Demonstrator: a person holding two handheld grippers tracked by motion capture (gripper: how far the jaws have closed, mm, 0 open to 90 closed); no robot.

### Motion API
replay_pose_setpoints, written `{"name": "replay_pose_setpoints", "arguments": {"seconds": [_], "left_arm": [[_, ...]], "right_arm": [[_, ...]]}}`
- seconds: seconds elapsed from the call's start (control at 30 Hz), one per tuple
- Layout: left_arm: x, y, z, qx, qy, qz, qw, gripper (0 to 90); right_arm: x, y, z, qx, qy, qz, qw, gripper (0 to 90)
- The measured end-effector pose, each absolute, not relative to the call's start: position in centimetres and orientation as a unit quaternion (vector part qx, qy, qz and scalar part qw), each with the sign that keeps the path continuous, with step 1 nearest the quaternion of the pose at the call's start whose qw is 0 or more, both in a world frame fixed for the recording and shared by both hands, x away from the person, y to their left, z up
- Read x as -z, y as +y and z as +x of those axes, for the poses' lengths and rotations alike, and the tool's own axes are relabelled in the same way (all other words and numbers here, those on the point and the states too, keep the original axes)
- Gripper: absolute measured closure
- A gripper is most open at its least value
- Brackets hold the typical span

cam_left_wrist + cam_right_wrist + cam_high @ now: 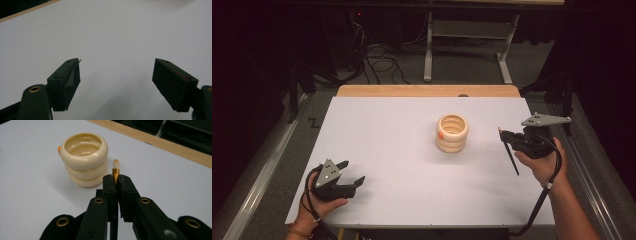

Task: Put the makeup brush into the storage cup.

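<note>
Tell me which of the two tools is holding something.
The right tool: its jaws are clamped shut on a pencil near the ringed cream holder. The left tool is open, holding nothing.

A lab: white-topped table (377, 150), floor cables (382, 65), dark surroundings.

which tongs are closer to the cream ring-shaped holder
Right. The right tongs, shut on a pencil, sit just to the right of the cream holder. The left tongs are open at the table's near left corner, well away.
</note>
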State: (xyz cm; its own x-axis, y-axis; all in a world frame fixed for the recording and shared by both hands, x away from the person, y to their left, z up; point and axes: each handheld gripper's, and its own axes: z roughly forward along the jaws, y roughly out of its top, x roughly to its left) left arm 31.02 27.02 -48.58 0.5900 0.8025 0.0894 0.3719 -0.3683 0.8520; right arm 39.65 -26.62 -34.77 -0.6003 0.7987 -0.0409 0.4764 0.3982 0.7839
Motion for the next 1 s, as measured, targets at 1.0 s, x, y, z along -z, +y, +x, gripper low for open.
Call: {"name": "replay_pose_setpoints", "arguments": {"seconds": [1.0], "left_arm": [[48.6, 26.9, 31.0, -0.256, 0.369, 0.789, 0.419, 23.1]], "right_arm": [[33.1, -24.3, 39.8, -0.481, 0.763, 0.348, 0.255, 85.8]]}}
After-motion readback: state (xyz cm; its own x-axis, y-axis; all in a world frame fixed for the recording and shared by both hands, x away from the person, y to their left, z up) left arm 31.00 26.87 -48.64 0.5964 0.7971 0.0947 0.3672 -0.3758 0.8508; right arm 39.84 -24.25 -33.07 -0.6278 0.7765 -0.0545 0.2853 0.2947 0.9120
